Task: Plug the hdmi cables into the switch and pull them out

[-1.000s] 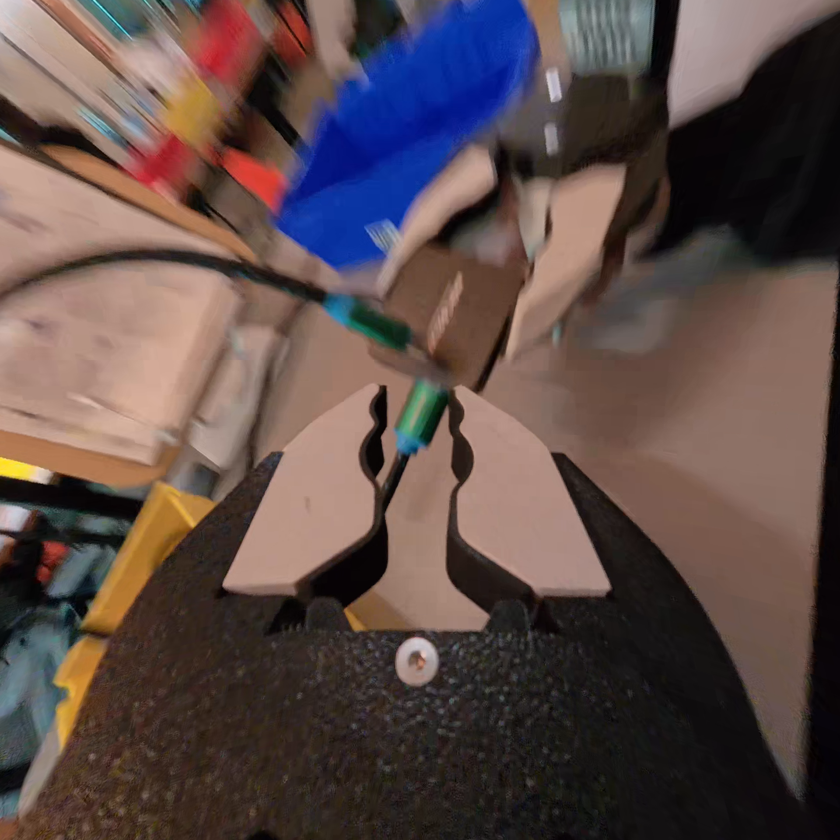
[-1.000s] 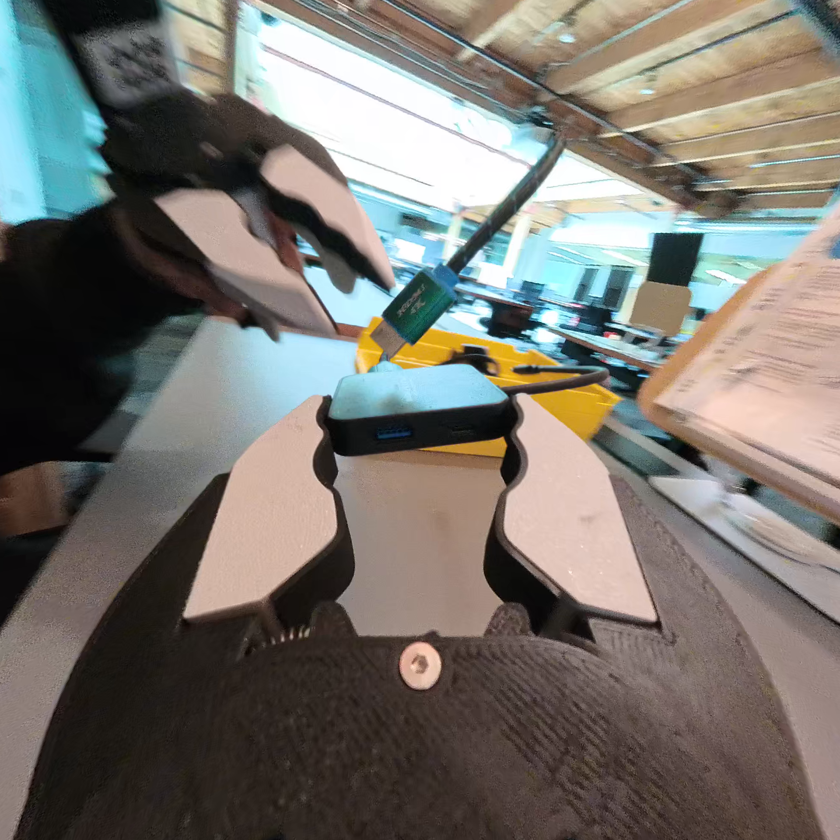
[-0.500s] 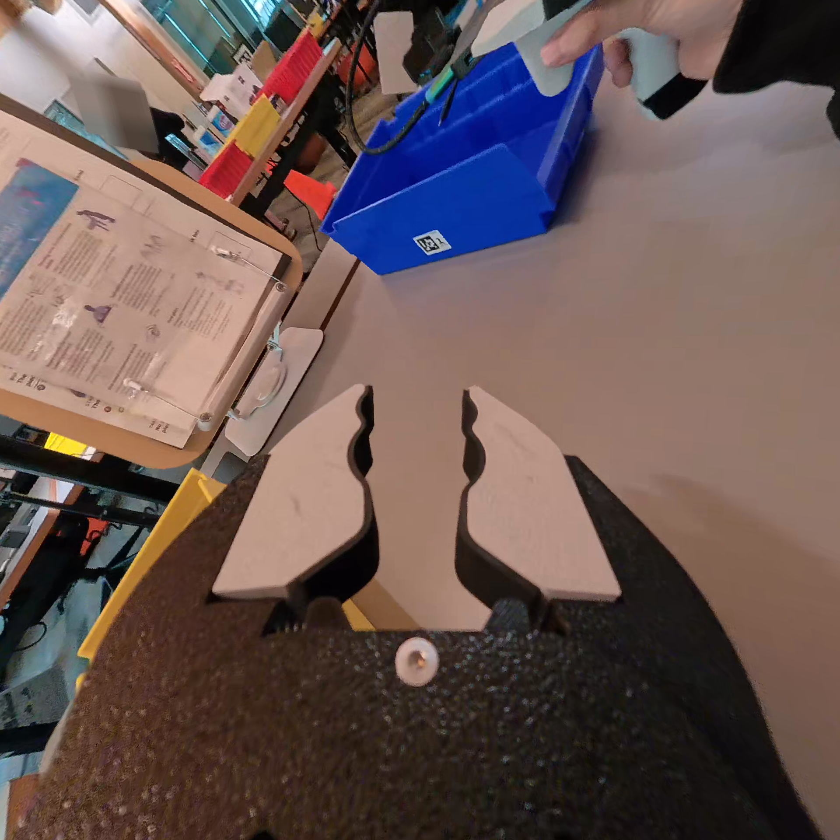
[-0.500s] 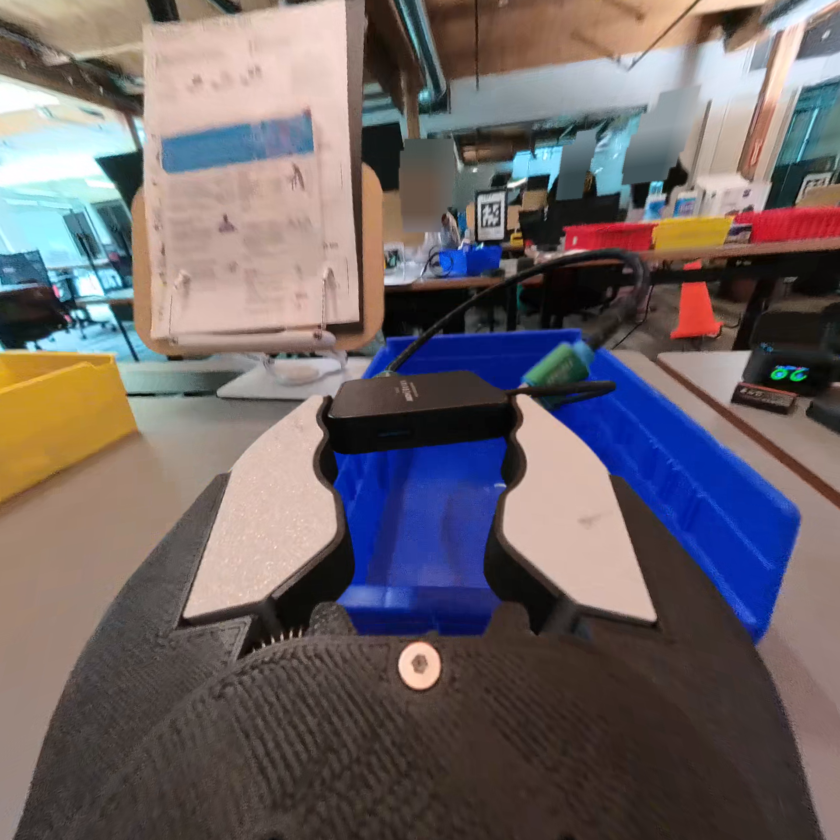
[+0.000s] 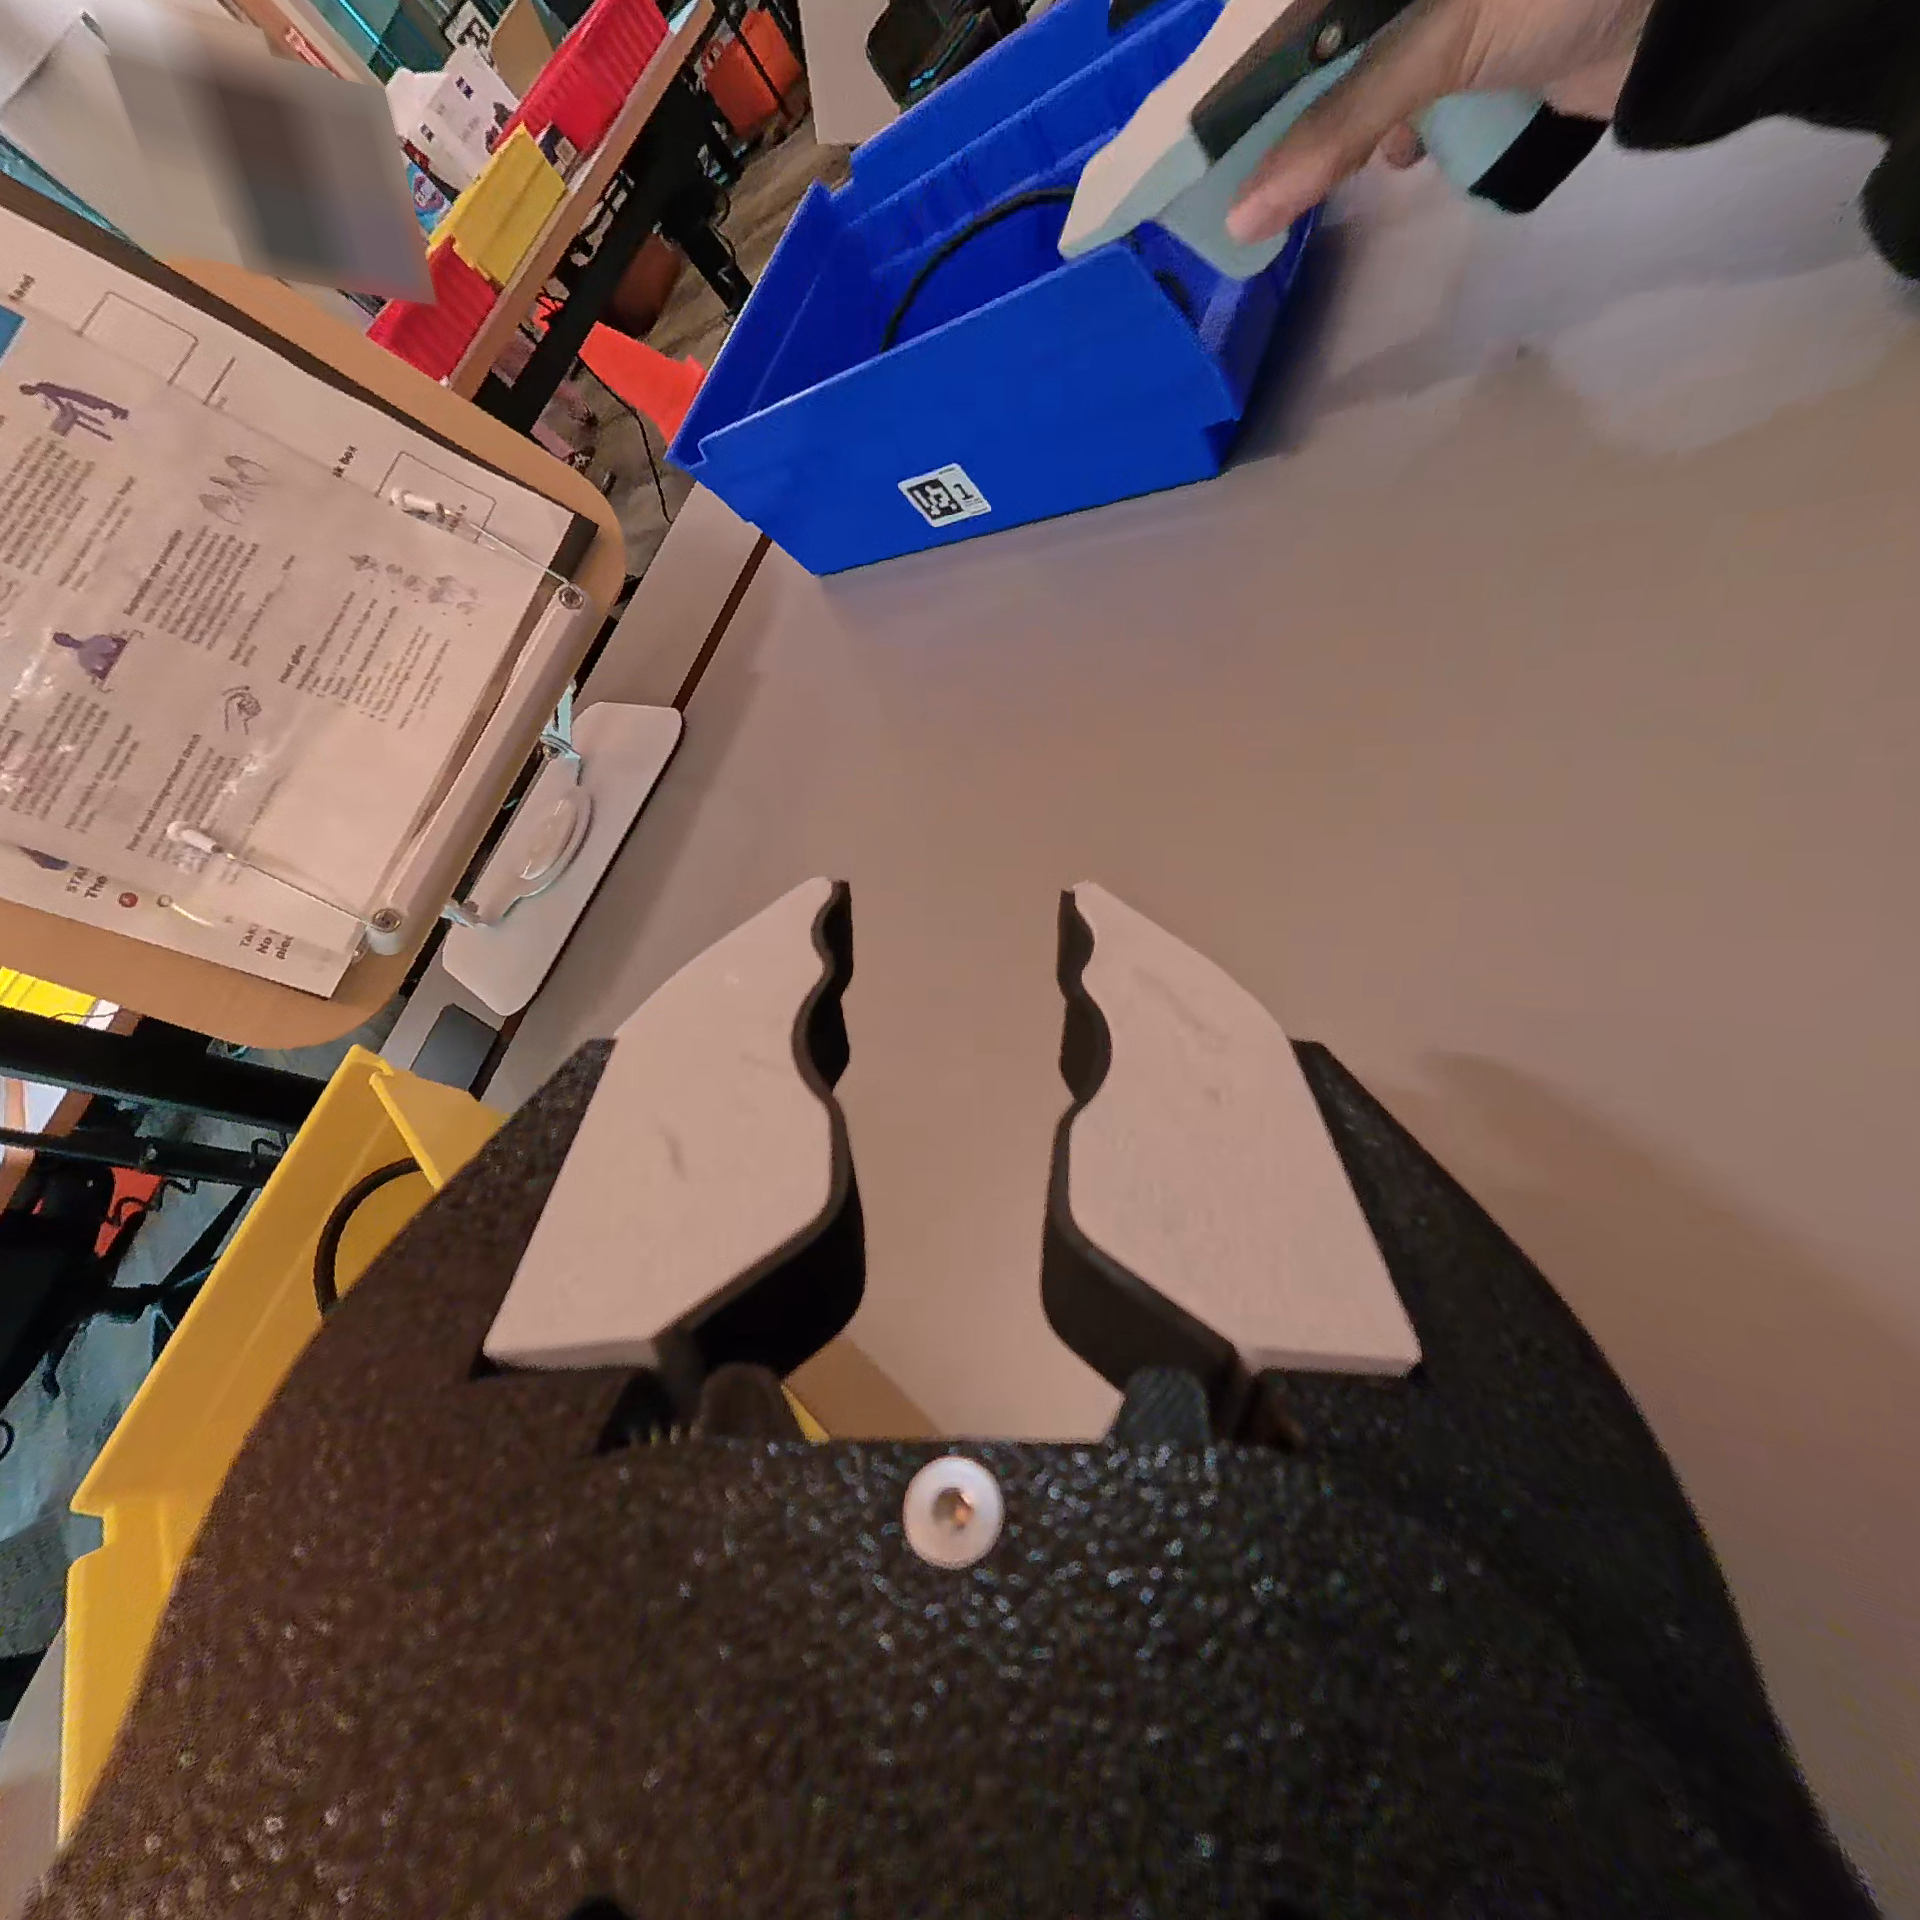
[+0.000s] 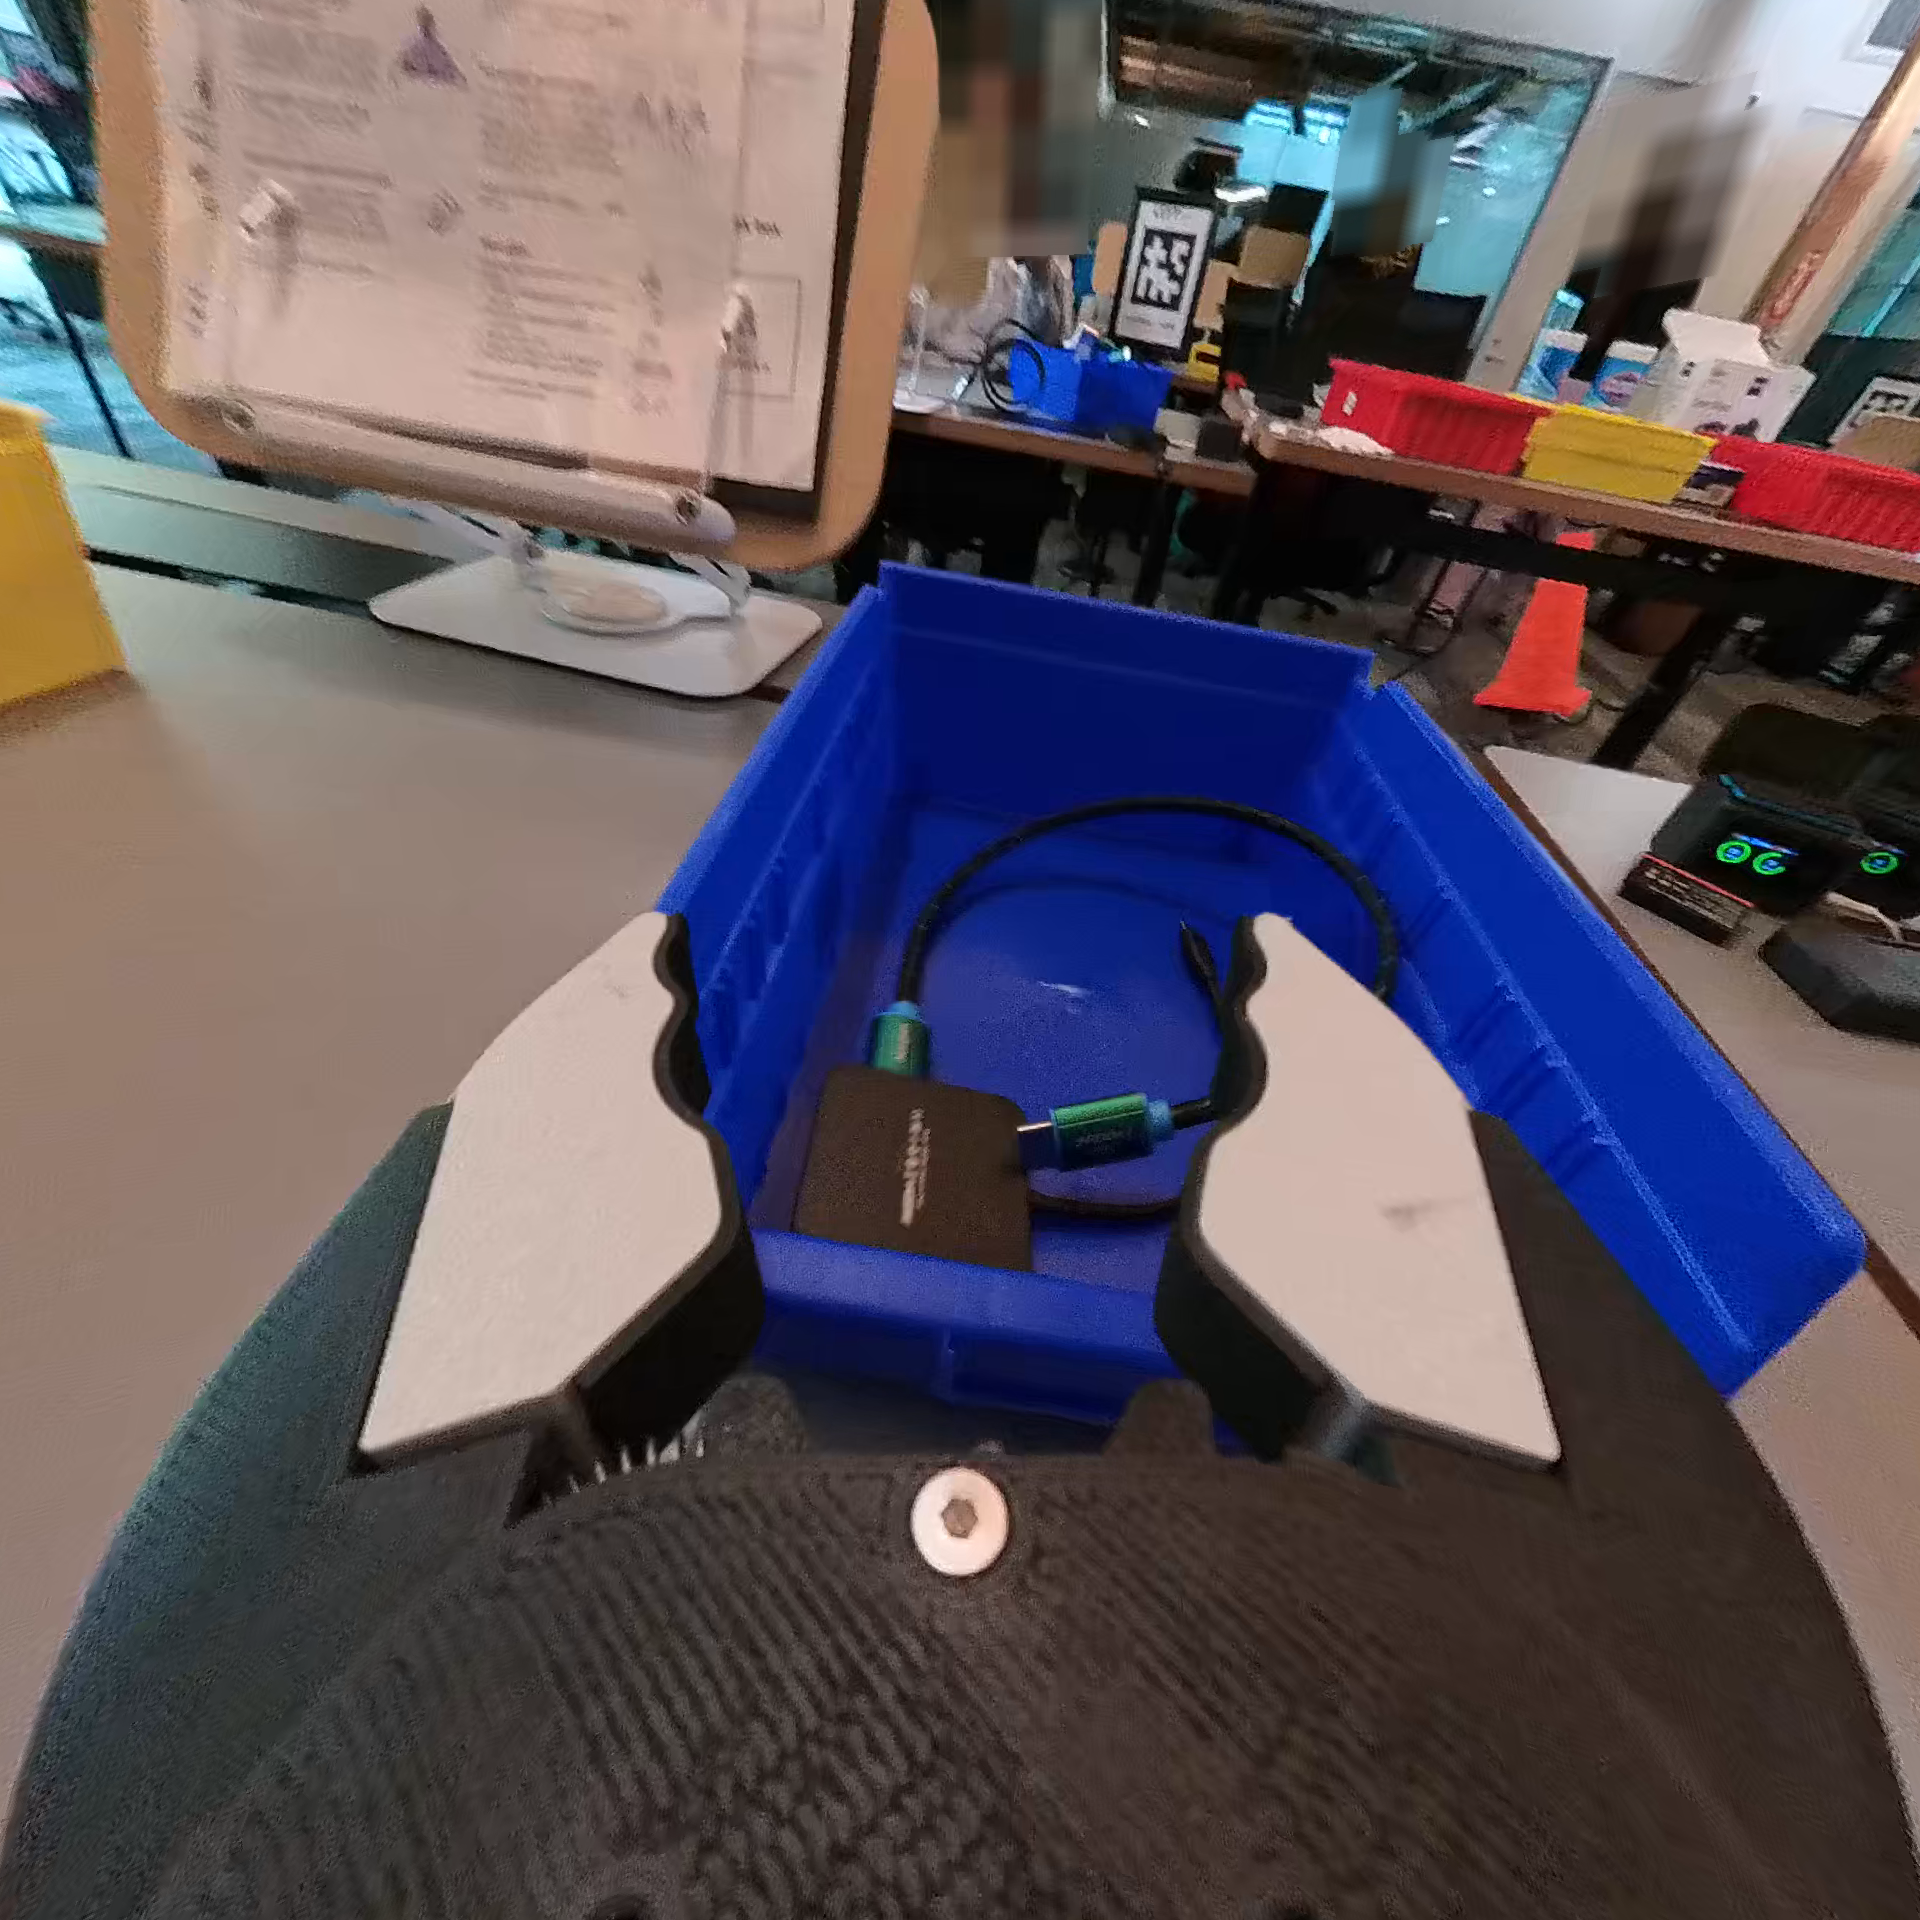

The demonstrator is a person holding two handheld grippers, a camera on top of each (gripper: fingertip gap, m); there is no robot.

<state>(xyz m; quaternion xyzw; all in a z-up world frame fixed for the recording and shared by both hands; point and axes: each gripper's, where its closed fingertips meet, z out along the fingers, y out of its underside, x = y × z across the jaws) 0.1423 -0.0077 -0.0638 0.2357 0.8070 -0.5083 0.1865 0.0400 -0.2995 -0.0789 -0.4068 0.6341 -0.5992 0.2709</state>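
The dark switch (image 6: pixel 920 1179) lies on the floor of the blue bin (image 6: pixel 1558 1039). One green HDMI plug (image 6: pixel 899 1039) sits at its far edge and a second green plug (image 6: pixel 1107 1127) at its right side, joined by a black cable (image 6: pixel 1143 810) that loops through the bin. My right gripper (image 6: pixel 961 940) is open and empty above the bin's near end. My left gripper (image 5: pixel 954 904) is open and empty over the bare table (image 5: pixel 1351 727). In the left wrist view the right gripper (image 5: pixel 1153 177), held by a hand, hovers over the blue bin (image 5: pixel 987 416).
A clipboard stand (image 5: pixel 260 644) with a printed sheet stands at the table's left edge; it also shows in the right wrist view (image 6: pixel 499 260). A yellow bin (image 5: pixel 260 1299) lies below my left gripper. Small black devices (image 6: pixel 1766 862) sit on the table to the right.
My right gripper held the switch over the blue bin, then opened; the switch with its cable now lies in the bin. My left gripper let go of the green plug earlier and drew back.
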